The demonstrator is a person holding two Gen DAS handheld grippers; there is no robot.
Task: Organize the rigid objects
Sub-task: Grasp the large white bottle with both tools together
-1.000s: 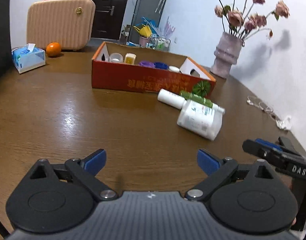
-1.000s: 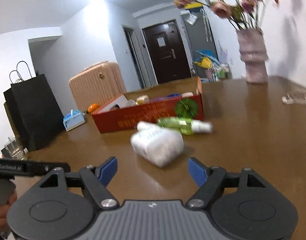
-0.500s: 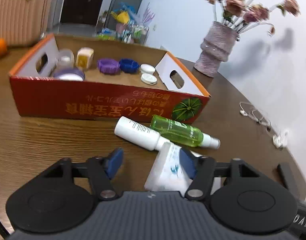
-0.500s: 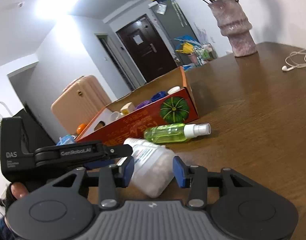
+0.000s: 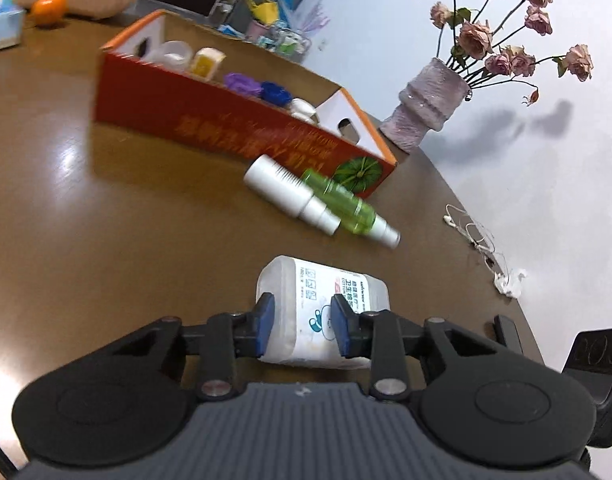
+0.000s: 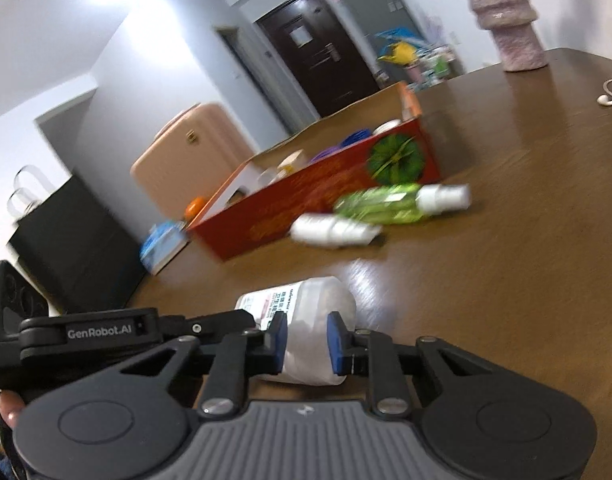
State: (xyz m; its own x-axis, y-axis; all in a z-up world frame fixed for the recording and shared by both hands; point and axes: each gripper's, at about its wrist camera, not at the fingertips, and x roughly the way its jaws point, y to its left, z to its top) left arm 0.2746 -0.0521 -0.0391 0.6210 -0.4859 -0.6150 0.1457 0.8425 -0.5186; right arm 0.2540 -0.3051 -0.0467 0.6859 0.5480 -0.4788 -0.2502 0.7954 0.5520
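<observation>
Blue pads on both grippers are clamped onto the same thing: a squat translucent white tub [image 5: 322, 300] with a printed label, lying on its side on the brown wooden counter [image 5: 117, 240]. The left gripper [image 5: 301, 326] has it pinched at one end, pads pressed flat against its sides, jaws about as closed as they get. The right gripper [image 6: 305, 340] comes in from the other end, where the tub [image 6: 310, 332] sits between its pads too; those jaws are still closing, and the pads already look tight on the plastic. So the tub is right at the fingertips of both, held from opposite ends and low over the counter; can't tell if it's actually lifted off.

A bit further out, two more bottles lie on their sides just in front of the box: a white bottle [image 5: 291, 196] and a green spray bottle [image 5: 348, 210] with a white nozzle, touching each other side by side.

Behind them is the long red cardboard box [image 5: 233, 128], open on top, with small stuff inside: purple and blue lids, a couple of white caps, a yellowish little jar. Off to the far corner there's a vase of dried roses [image 5: 430, 104], and white earbuds [image 5: 472, 232] trail along the counter edge near the wall. An orange [image 5: 47, 9] sits way back on the other side.
</observation>
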